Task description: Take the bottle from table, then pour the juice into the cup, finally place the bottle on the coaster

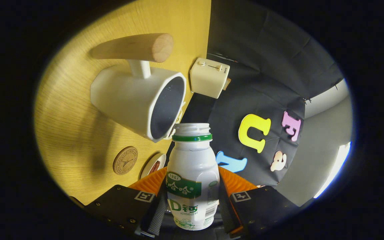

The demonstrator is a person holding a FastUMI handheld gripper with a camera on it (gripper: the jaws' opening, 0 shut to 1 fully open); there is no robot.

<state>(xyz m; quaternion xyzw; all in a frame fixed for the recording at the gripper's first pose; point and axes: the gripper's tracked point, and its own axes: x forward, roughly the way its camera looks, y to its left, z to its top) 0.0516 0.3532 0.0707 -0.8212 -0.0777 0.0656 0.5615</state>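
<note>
Gripper view: fingers (192,203) clamped on either side of an uncapped white bottle (192,180), its open mouth just short of the rim of a white cup (138,100) with a wooden handle. Also on the wooden surface (68,133): round cork coaster (125,160) beside the fingers, small dish (153,165), cream toaster (209,77) beyond the cup.
</note>
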